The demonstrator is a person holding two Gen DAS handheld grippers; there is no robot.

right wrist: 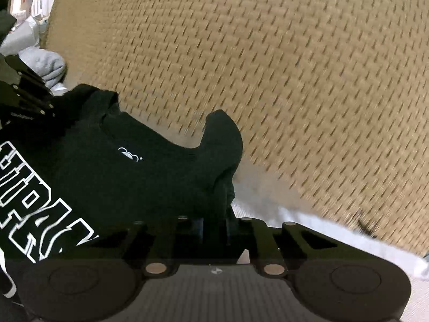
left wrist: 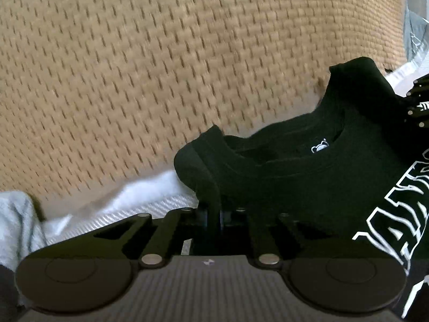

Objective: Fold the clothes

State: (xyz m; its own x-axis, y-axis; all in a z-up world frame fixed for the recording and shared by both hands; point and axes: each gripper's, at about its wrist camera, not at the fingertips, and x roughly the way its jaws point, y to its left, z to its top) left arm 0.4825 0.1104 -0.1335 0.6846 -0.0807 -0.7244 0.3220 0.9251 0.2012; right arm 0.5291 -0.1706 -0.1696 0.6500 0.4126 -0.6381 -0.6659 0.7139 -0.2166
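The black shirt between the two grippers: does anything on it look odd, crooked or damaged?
No damage shows. The black shirt is bunched and uneven: the left gripper and the right gripper each pinch a shoulder fold, so the collar sags between them. That fits a lift, not a fault. The woven mat looks normal.

Wrist views close, angled down, sharing black shirt (left wrist: 308,177)

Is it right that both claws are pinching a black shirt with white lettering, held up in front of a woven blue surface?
Nearly. The left claw and right claw do each pinch the black shirt with white lettering, but the woven surface behind it is tan, not blue. Both wrist views show this, the right one most plainly.
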